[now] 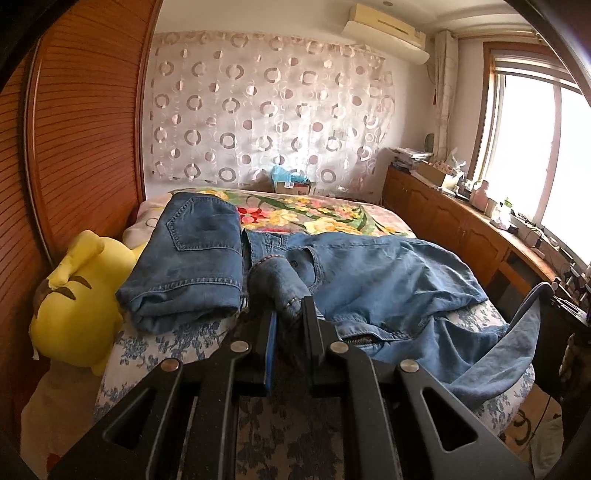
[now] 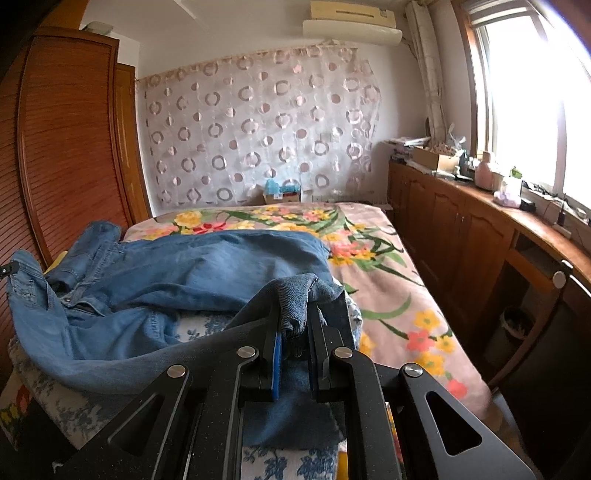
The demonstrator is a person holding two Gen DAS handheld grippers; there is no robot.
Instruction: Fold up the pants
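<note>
Left gripper (image 1: 288, 314), at lower centre of the left wrist view, has its jaws nearly closed, pinching a bunched fold of jeans (image 1: 369, 280). Right gripper (image 2: 295, 325), at lower centre of the right wrist view, likewise clamps denim between narrow-set black fingers (image 2: 275, 328).

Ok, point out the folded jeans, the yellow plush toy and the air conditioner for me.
folded jeans (image 1: 192, 258), left wrist view, on the back panel below the pocket.
yellow plush toy (image 1: 74, 306), left wrist view, on its face.
air conditioner (image 2: 351, 27), right wrist view, on its front casing.

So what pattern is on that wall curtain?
Pale sheer curtain with rings and dots; clearest from the right wrist.
</note>
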